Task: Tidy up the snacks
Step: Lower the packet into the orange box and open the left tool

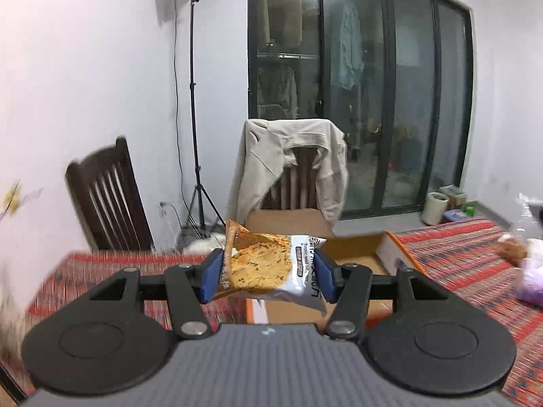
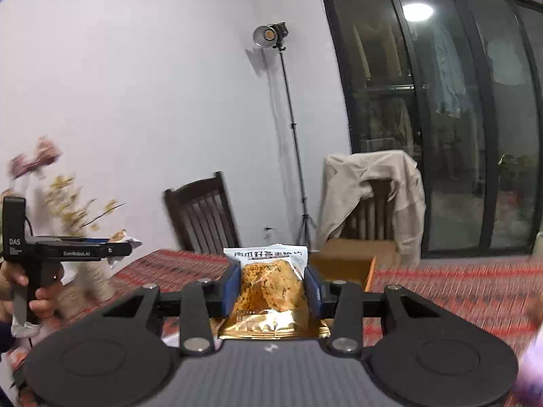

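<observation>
Two snack packets held aloft, none yet seen stowed: left tongs (image 1: 268,276) are clamped on a tilted packet (image 1: 268,266) just before the open cardboard box (image 1: 356,254), right tongs (image 2: 271,288) on an upright packet (image 2: 271,285) left of it; both placements remain.

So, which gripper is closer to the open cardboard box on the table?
Left. The left gripper, shut on a snack packet, hangs over the near edge of the cardboard box. The right gripper, holding its own snack packet, sits back from the box.
</observation>
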The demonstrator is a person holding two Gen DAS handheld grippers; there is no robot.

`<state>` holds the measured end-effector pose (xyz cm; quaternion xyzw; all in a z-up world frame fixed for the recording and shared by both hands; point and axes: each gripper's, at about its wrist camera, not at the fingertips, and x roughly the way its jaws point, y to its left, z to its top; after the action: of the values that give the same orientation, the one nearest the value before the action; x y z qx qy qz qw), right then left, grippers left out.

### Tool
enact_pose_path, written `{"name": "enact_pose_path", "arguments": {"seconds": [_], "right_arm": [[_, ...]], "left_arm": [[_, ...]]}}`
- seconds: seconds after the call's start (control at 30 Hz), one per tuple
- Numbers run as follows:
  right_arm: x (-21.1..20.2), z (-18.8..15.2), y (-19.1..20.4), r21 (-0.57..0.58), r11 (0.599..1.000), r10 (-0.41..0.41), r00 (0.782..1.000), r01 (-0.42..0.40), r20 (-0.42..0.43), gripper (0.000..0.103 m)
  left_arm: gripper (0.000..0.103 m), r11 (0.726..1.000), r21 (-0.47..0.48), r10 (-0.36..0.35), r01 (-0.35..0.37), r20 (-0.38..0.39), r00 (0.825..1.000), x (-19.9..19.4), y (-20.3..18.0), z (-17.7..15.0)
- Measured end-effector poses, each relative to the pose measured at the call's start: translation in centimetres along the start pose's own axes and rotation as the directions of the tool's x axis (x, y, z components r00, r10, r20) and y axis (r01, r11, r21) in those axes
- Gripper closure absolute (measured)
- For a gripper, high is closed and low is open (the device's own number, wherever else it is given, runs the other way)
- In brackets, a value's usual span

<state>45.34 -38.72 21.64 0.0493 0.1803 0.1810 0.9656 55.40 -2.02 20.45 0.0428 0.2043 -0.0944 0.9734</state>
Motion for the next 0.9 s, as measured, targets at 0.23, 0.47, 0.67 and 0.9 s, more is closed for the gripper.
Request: {"name": "enact_pose_path", "arguments": {"seconds": [0.23,0.47,0.67,0.9], "right_arm": [[18.7,4.4,-4.0,-0.026,0.989,-0.146,0.971,0.143,-0.192,0.062],[35.8,-2.2,-6.2,-0.098,0.951,-0.308,0.865,0.294,-0.397,0.062],[39.9,-5.9,-5.8,-0.238,0.912,-0.408,0.807,0.336,-0.427,0.062],[39.4,-6.4,-6.1,-0.219,0.917,-0.397,0.827,0.334,-0.398,0.043]], "left_arm": [[0.045,0.999,0.012,-0.044,0.046,-0.091,0.995,16.6,-1.5,0.7],[0.045,0.999,0.032,-0.002,0.01,-0.244,0.97,29.6,-1.9,-3.5],[0.029,1.0,-0.005,-0.02,0.02,-0.303,0.953,32.4,-1.0,-4.7],[0.02,0.996,0.094,0.026,0.004,-0.324,0.946,31.5,-2.9,-5.5]]}}
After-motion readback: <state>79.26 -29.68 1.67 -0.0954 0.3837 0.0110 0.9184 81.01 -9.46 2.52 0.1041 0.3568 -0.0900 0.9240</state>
